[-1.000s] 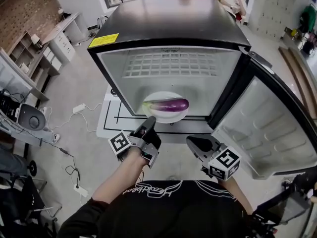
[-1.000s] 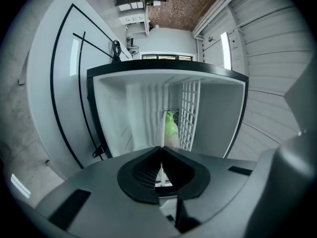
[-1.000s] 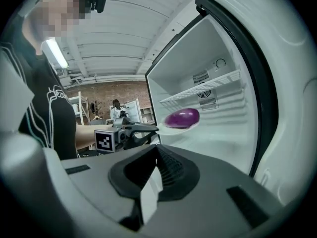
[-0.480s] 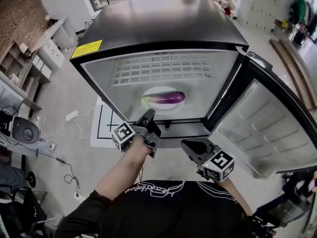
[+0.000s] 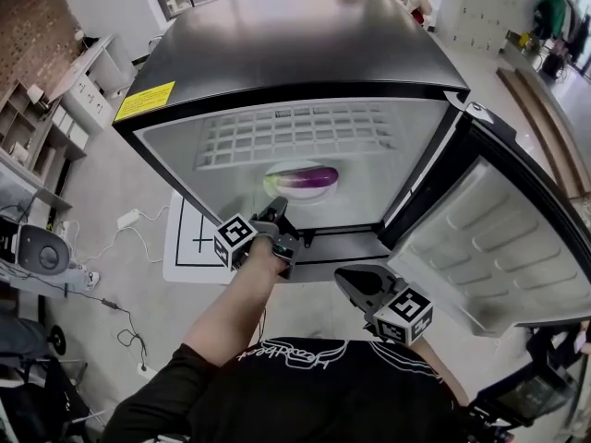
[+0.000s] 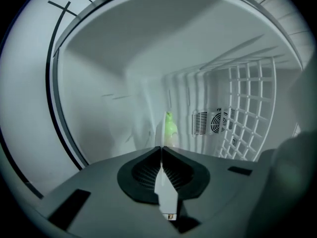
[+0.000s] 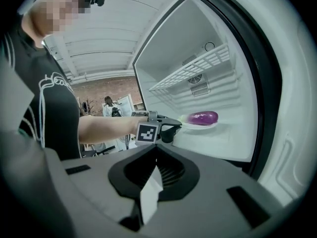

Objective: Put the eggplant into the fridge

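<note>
Grippers both clenched, nothing in either: left gripper at the fridge mouth, right gripper lower, outside the fridge by its open door. Eggplant lies on a plate on the fridge floor, inside, so the task looks done. Likely light, firm but bruisable, glossy skin slippery. Take it across the thick middle, not the green stem end, with a gentle squeeze.

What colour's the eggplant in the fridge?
The eggplant is purple, green-stemmed; clearest in the right gripper view.
</note>
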`<state>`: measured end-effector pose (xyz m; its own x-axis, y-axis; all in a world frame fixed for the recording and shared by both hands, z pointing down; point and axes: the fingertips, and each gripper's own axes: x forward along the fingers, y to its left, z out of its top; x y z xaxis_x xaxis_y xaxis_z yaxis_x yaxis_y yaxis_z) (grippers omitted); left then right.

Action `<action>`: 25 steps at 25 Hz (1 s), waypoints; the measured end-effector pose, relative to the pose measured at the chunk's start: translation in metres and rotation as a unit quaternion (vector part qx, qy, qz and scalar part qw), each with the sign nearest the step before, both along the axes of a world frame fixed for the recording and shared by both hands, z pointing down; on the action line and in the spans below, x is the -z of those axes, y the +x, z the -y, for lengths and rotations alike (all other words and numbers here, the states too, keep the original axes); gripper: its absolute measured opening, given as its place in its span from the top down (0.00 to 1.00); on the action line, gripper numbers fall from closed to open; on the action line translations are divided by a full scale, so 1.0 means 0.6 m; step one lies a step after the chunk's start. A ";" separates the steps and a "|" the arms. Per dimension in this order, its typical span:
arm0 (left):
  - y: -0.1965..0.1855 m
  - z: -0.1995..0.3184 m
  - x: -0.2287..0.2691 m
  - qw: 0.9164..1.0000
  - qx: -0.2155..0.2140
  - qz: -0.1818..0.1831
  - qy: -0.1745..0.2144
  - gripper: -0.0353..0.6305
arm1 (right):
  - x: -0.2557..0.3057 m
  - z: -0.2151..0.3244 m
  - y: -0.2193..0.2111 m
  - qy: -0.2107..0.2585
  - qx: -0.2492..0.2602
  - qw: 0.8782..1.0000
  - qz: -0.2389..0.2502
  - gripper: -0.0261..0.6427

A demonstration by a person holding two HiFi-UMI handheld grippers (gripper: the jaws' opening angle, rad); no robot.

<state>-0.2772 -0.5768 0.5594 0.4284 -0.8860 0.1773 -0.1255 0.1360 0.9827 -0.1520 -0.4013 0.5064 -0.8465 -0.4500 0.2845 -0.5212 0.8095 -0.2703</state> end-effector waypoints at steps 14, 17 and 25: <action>-0.006 0.032 -0.050 0.997 0.014 0.023 -0.069 0.92 | -0.011 0.006 -0.001 -0.001 -0.002 1.000 0.002 0.95; -0.006 0.035 -0.046 0.997 0.004 0.043 -0.068 0.92 | -0.011 0.008 0.004 0.006 -0.008 1.000 0.000 0.95; 0.005 0.037 -0.023 0.989 -0.050 0.129 -0.051 0.62 | -0.005 0.006 -0.007 0.005 -0.003 1.000 -0.007 0.95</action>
<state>-0.2739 -0.5991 0.5729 0.4423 -0.8132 0.3782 -0.3883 0.2064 0.8981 -0.1562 -0.4049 0.5092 -0.8397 -0.4582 0.2915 -0.5299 0.8088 -0.2551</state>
